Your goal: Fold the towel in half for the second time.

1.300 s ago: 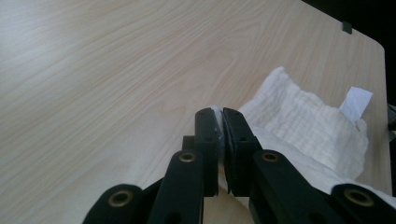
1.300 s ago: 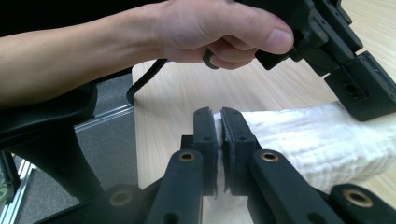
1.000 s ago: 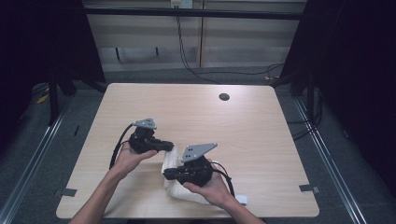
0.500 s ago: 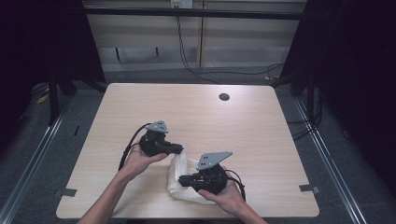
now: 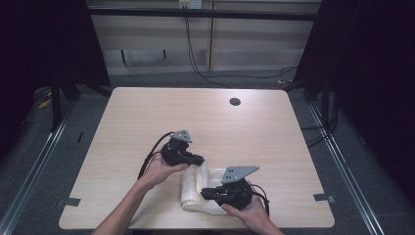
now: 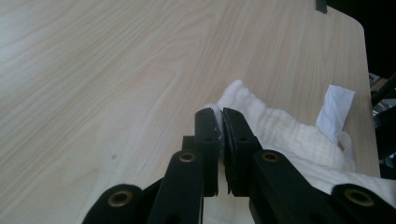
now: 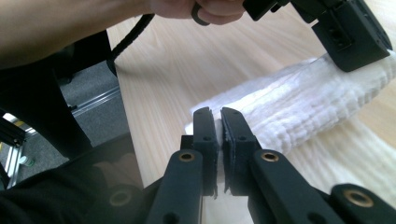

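A white towel (image 5: 195, 190) lies bunched in a thick fold near the front edge of the wooden table (image 5: 147, 117). My left gripper (image 5: 200, 160) reaches in from the left and rests on the towel's far end. In the left gripper view its jaws (image 6: 219, 116) are shut with a thin edge of towel (image 6: 289, 135) pinched between the tips. My right gripper (image 5: 204, 192) points left over the towel's near part. Its jaws (image 7: 218, 114) are shut at the end of the rolled towel (image 7: 303, 107), with a sliver of white cloth between them. The left gripper's body (image 7: 348, 32) presses on the towel farther off.
A dark round cable hole (image 5: 235, 102) sits at the table's far side. A white label (image 6: 337, 109) sticks out from the towel's edge. Grey tape marks (image 5: 72, 201) (image 5: 323, 198) lie at the table's front corners. Dark floor and metal rails surround the table.
Both hands have shifted to the right, the right one also nearer the front edge. More of the towel now shows between the two grippers. Both pairs of jaws stay shut.
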A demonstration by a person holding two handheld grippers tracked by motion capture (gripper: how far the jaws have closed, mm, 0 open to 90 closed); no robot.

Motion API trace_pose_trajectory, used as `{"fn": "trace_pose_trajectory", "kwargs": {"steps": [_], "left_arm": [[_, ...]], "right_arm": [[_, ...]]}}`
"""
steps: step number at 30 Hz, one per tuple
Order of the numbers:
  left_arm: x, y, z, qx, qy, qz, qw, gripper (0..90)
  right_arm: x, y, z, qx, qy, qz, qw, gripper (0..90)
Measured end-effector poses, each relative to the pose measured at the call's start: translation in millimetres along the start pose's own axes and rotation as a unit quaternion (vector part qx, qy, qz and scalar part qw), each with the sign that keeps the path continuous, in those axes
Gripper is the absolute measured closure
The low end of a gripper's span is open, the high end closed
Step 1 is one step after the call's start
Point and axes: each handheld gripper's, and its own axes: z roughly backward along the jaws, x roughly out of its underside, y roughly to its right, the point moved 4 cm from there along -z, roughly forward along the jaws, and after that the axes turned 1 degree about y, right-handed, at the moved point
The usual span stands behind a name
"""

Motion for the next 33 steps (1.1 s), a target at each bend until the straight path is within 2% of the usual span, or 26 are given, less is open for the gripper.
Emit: {"fn": "trace_pose_trajectory", "kwargs": {"steps": [5, 10, 13, 15, 17, 22, 27, 29, 33], "left_arm": [[-2.9, 5.6, -14.4, 0.009, -0.012, -0.006, 0.9999, 85.4], [-1.6, 7.5, -26.6, 0.02, -0.015, 0.0, 0.9997, 85.3], [-1.2, 8.2, -32.3, 0.02, -0.021, 0.006, 0.9996, 85.1], [-1.2, 8.2, -35.5, 0.021, -0.024, 0.007, 0.9995, 85.1], [-1.3, 8.7, -37.7, 0.021, -0.025, 0.007, 0.9994, 85.1], [-2.3, 12.1, -42.7, 0.028, -0.028, 0.002, 0.9992, 84.9], [-3.8, 19.7, -54.2, 0.03, -0.038, -0.009, 0.9988, 83.6], [-4.7, 21.1, -60.8, 0.036, -0.036, -0.005, 0.9987, 83.2], [-4.9, 20.4, -65.4, 0.039, -0.035, 0.002, 0.9986, 82.4]], "right_arm": [[11.6, 1.5, 6.3, 0.009, -0.009, -0.007, 0.9999, 85.1], [21.5, 4.5, 13.5, 0.021, -0.013, -0.014, 0.9996, 85.1], [27.0, 6.9, 19.0, 0.033, -0.013, -0.018, 0.9992, 85.0], [27.7, 7.1, 20.0, 0.033, -0.013, -0.018, 0.9992, 85.0], [30.6, 8.3, 21.8, 0.042, -0.022, -0.015, 0.9988, 85.0], [40.2, 12.4, 26.0, 0.044, -0.028, -0.029, 0.9982, 84.7], [50.4, 13.5, 23.0, 0.038, -0.05, -0.034, 0.9975, 84.1], [54.9, 13.3, 20.6, 0.041, -0.064, -0.031, 0.9966, 82.8], [57.3, 14.8, 22.6, 0.046, -0.063, -0.034, 0.9964, 81.1]]}}
